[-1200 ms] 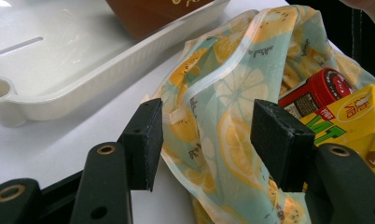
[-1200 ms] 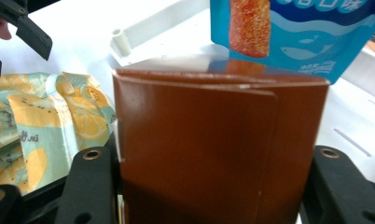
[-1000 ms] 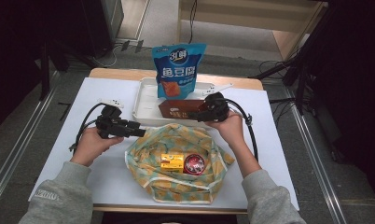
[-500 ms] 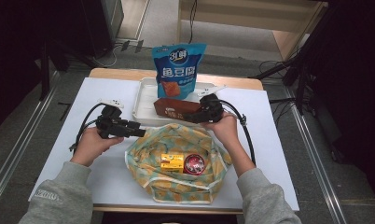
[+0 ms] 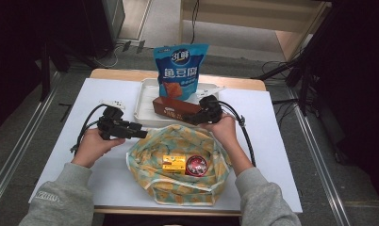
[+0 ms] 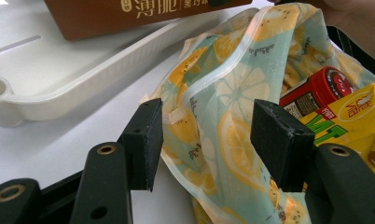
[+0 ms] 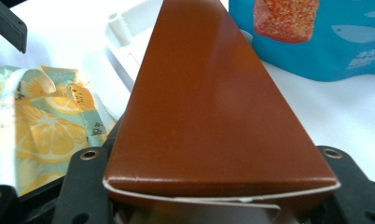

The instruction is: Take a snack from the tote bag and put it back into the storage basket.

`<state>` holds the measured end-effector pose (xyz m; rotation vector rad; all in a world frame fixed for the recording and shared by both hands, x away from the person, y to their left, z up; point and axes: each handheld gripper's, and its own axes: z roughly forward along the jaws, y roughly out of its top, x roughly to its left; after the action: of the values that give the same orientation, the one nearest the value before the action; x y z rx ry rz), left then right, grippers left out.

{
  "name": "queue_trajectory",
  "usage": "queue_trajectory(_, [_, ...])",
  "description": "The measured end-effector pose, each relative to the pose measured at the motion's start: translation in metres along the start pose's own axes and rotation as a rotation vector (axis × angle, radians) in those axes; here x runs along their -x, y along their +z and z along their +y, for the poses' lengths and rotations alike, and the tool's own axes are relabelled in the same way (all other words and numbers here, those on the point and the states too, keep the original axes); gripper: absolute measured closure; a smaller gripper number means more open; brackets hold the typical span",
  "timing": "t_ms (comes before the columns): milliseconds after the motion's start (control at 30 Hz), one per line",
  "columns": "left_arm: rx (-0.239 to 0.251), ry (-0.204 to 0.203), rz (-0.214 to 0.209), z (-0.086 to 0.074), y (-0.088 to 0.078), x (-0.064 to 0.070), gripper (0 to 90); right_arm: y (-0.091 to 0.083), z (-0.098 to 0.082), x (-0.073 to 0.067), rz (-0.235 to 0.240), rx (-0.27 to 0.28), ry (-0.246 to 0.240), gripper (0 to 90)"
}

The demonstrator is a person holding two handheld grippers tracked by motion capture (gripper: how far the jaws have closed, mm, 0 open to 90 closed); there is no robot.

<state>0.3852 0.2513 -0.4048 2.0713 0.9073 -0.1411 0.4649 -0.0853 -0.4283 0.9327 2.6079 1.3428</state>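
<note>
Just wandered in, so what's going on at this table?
A person is packing snacks into a lemon-print bag. The right gripper holds a brown box over the white tray, near the bag's rim. The left gripper waits at the bag's edge, jaws open. A yellow drink carton and red-lidded can lie inside.

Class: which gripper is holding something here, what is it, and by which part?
The right gripper holds the long brown cardboard box by one end. The left gripper is open astride the lemon-print bag's rim.

White table (image 5: 272, 122), tray (image 5: 143, 101), fabric bag (image 5: 150, 155)
</note>
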Motion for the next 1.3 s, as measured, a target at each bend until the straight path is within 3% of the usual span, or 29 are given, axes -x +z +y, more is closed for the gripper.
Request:
queue_trajectory(767, [0.000, 0.000, -0.002, 0.000, 0.001, 0.000, 44.5, 0.015, -0.006, 0.015, -0.016, 0.008, -0.021, 40.9])
queue_trajectory(1067, [-0.001, 0.002, -0.003, 0.000, 0.001, 0.000, 44.5, 0.017, -0.008, 0.024, -0.025, 0.009, 0.021, 39.4])
queue_trajectory(1300, [-0.002, 0.002, -0.003, 0.000, 0.001, 0.000, 44.5, 0.017, -0.008, 0.026, -0.046, 0.005, 0.018, 37.7])
